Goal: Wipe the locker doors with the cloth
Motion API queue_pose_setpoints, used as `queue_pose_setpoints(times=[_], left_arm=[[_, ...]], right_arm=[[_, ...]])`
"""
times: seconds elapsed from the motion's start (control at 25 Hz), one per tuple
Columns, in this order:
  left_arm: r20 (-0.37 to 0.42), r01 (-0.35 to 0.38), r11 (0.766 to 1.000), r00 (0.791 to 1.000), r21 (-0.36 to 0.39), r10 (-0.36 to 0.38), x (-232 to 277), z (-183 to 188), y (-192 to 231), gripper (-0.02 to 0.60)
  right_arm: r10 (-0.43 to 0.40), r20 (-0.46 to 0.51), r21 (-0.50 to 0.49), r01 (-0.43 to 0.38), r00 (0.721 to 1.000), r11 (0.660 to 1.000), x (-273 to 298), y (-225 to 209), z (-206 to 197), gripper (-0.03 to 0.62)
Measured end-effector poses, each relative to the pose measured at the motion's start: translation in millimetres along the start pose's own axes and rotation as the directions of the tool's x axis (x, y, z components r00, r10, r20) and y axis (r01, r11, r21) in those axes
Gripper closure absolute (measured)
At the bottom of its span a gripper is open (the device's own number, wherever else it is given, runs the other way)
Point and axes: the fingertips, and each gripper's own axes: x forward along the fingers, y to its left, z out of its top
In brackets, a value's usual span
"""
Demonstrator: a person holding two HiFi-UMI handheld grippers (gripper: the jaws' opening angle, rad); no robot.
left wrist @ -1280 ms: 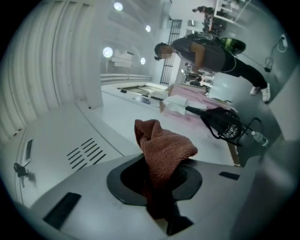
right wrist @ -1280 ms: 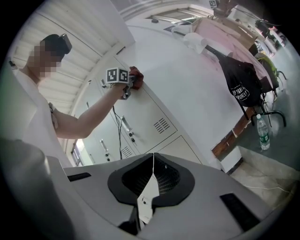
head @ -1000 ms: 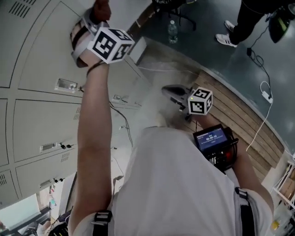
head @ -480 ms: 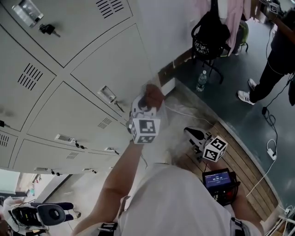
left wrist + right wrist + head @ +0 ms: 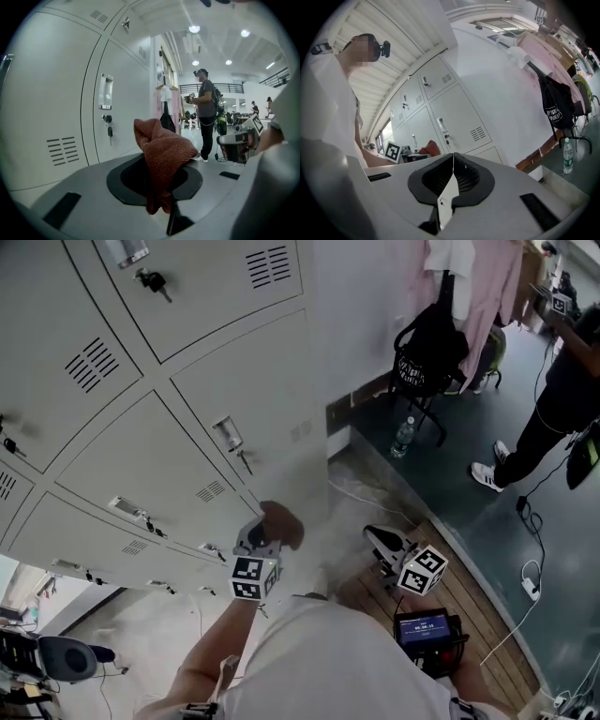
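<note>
**Cloth clamped in the left tongs, low beside the locker doors**

The person's left arm (image 5: pixel 214 652) reaches forward and down. The left tongs (image 5: pixel 262 542) at its end are clenched on a rust-red cloth (image 5: pixel 163 152). The cloth bunches up out of the jaws and droops back over them. It hangs near the right-hand edge of the locker bank, just beside a lower locker door (image 5: pixel 178 484). Whether it touches the metal cannot be told.

The right tongs (image 5: pixel 452 164) are clenched on nothing, their jaws pressed flat together. They are held well apart from the doors, over the wooden platform (image 5: pixel 483 601) to the right. Their marker cube (image 5: pixel 421 570) faces up, and a small screen unit (image 5: pixel 424 627) glows just behind it.

The grey doors rise in rows, each with slotted vents. The door above the cloth carries a metal handle (image 5: pixel 228 435). A key (image 5: pixel 150 280) hangs in the lock of a door higher up.

Past the end of the locker bank, a water bottle (image 5: pixel 401 437) stands upright on the dark floor. Near it a black backpack (image 5: pixel 431 343) hangs under pink clothing (image 5: pixel 483 287). Farther right, another person in dark clothes (image 5: pixel 558 399) stands with white shoes on the floor.
</note>
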Motion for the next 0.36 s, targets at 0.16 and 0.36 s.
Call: queue_pose_setpoints(times=[0.16,0.36], left_arm=[[-0.026,0.061,0.998,0.998,-0.015,-0.061,-6.2,-24.0,-24.5,0.511],[-0.029,0.116,0.993,0.993,0.014,-0.116,-5.5,-25.1,-45.4,0.511]], right_arm=[[-0.001,-0.019,-0.007,0.000,1.000,1.000,-1.4,3.9,-6.1,0.577],[-0.005,-0.005,-0.004,0.005,1.000,1.000,-5.6,10.5,-6.9,0.577]])
